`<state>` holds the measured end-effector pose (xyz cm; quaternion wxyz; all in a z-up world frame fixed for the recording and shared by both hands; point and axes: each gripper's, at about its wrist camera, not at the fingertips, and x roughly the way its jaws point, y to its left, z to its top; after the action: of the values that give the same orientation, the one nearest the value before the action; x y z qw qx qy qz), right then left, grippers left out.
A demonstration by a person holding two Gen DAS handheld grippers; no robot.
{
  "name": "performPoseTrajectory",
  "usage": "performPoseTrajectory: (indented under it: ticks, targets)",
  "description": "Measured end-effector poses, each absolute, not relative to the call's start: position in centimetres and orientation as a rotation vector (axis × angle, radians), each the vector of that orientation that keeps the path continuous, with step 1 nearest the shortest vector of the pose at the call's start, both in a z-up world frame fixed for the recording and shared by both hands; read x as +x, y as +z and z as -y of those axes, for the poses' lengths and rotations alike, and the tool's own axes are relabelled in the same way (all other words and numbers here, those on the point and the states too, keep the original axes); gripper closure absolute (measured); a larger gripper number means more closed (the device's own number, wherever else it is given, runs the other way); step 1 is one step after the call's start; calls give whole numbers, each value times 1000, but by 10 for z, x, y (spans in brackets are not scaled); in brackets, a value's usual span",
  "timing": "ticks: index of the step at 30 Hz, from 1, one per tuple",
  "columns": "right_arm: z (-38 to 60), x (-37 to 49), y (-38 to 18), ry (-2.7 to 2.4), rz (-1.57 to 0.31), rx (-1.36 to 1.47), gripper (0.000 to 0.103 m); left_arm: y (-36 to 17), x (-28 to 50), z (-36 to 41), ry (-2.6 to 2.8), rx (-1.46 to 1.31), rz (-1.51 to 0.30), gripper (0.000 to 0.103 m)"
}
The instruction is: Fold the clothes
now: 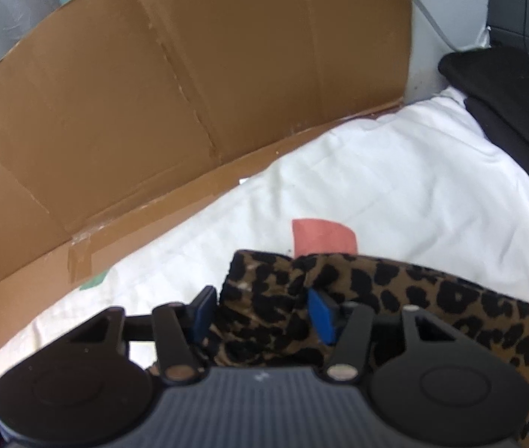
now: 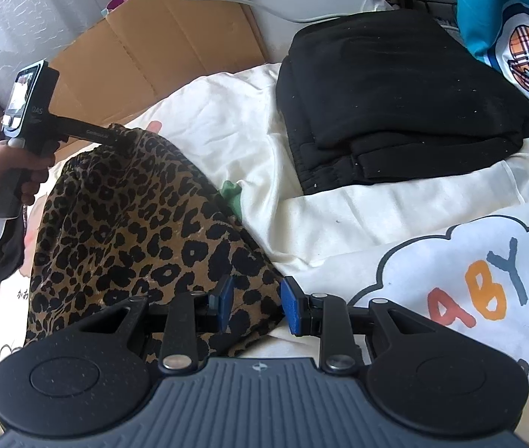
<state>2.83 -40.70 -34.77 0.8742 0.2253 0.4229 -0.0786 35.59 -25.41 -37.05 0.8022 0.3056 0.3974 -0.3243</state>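
While the leopard-print garment (image 2: 122, 224) sits bunched up in the left half of the right wrist view, on the white bedding (image 2: 249, 119), a person's hand (image 2: 6, 175) at the far left edge holds the left gripper (image 1: 260, 311), whose nose is buried in the top of the fabric. Up close in the left wrist view its blue pads (image 1: 320, 315) are partly apart with a thick wad of leopard cloth pinched between them, so it's clamped on the garment. Flattened cardboard (image 1: 152, 93) fills the upper left there, walling off that side, with a pink patch (image 1: 324, 237) just past the fabric. Moving right, the right gripper (image 2: 257, 304) at bottom center is clamped on the garment's lower corner. Folded black clothes (image 2: 395, 104) take up the upper right, a blue printed item (image 2: 488, 7) hangs at the top right corner, and a white cloth with a cloud print (image 2: 469, 280) covers the lower right. Only bare bedding is the strip in the middle.
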Motion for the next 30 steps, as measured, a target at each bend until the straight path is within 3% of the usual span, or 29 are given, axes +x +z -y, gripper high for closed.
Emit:
performPoseTrajectory:
  ticks: [9, 19, 26, 28, 30]
  targets:
    - [413, 30, -354, -171, -891, 490, 79, -371, 361, 254, -667, 666, -844, 51]
    - [424, 31, -366, -189, -906, 490, 100, -376, 367, 256, -654, 666, -836, 50]
    - [425, 25, -349, -173, -842, 510, 95, -365, 363, 252, -672, 684, -839, 47]
    - [420, 31, -350, -148, -852, 506, 72, -359, 360, 245, -689, 685, -830, 46]
    - [412, 39, -355, -138, -884, 469, 70, -350, 357, 236, -685, 681, -816, 46]
